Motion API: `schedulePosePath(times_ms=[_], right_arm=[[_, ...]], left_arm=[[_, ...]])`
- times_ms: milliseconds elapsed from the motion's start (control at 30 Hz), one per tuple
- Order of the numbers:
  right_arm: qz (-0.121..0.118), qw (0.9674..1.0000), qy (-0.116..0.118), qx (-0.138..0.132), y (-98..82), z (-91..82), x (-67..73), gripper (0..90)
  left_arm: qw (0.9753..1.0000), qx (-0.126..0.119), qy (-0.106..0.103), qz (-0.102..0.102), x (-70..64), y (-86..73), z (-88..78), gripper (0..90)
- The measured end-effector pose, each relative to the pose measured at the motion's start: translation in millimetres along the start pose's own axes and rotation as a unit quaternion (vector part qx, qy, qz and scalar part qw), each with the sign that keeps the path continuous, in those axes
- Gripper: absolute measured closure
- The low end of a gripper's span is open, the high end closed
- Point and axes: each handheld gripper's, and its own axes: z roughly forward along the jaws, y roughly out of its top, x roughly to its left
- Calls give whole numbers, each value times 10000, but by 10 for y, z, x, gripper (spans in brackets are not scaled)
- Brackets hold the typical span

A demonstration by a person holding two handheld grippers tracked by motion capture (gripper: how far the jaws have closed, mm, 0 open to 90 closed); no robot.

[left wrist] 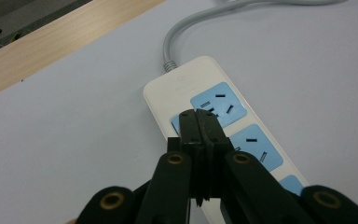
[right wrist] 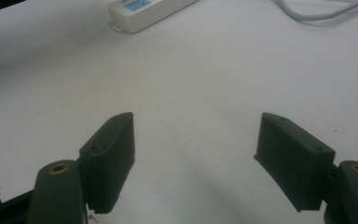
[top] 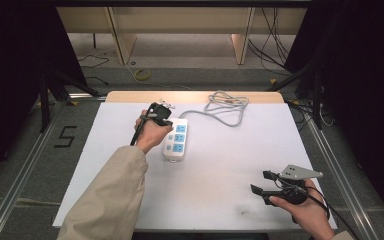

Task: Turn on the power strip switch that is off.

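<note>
- Counting one power strip (top: 175, 140) with three blue sockets on our bench (top: 220, 200).
- Our left hand-held gripper (left wrist: 199, 122) is pinched together over it.
- Our right hand-held gripper (right wrist: 196, 158) gapes wide, empty.

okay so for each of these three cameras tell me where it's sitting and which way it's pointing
High view: above the person's side, looking forward and down on the white table; forearms, left gripper, right gripper.
Left gripper view: on the left gripper, jaws together over the white power strip with blue sockets.
Right gripper view: on the right gripper, jaws apart, low over the table.
Shared: all three show the strip and its grey cable.
</note>
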Motion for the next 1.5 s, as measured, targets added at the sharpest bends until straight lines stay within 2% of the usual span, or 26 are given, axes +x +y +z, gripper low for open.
schedulePosePath(times_ms=[567,867,1500], right_arm=[[-4,10000,-5,10,-3,3,4,283],[-13,10000,-9,19,-4,3,3,283],[-12,10000,-6,58,-9,4,-1,282]], left_arm=[[10000,49,15,-50,12,20,89,899],[9999,107,55,35,10,74,118,899],[9998,192,56,-25,20,116,212,899]])
